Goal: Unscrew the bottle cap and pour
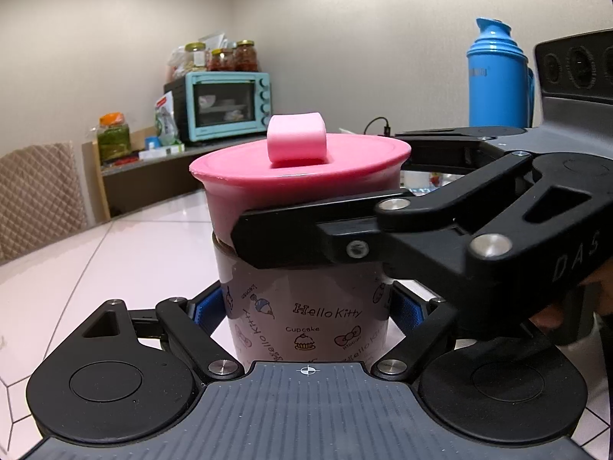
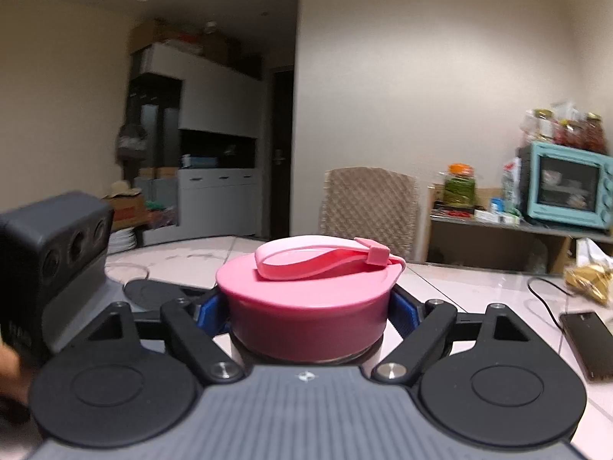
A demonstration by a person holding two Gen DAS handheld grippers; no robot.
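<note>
A Hello Kitty bottle [image 1: 306, 318] stands upright on the table, topped by a wide pink cap [image 1: 299, 168] with a pink strap loop [image 1: 297, 138]. My left gripper [image 1: 306, 308] is shut on the bottle's printed body, its blue pads [image 1: 205, 308] pressed to both sides. My right gripper [image 1: 325, 211] comes in from the right and is shut on the cap's lower skirt. In the right wrist view the cap [image 2: 306, 299] sits between the right gripper [image 2: 306, 308] pads [image 2: 406, 308], and the strap [image 2: 325, 258] lies flat on top.
A blue thermos [image 1: 498, 76] stands at the back right. A teal toaster oven [image 1: 226, 105] with jars sits on a shelf behind. A chair [image 2: 369, 203] is at the table's far side. A black phone [image 2: 586, 341] with cable and a snack bag [image 2: 588, 276] lie at right.
</note>
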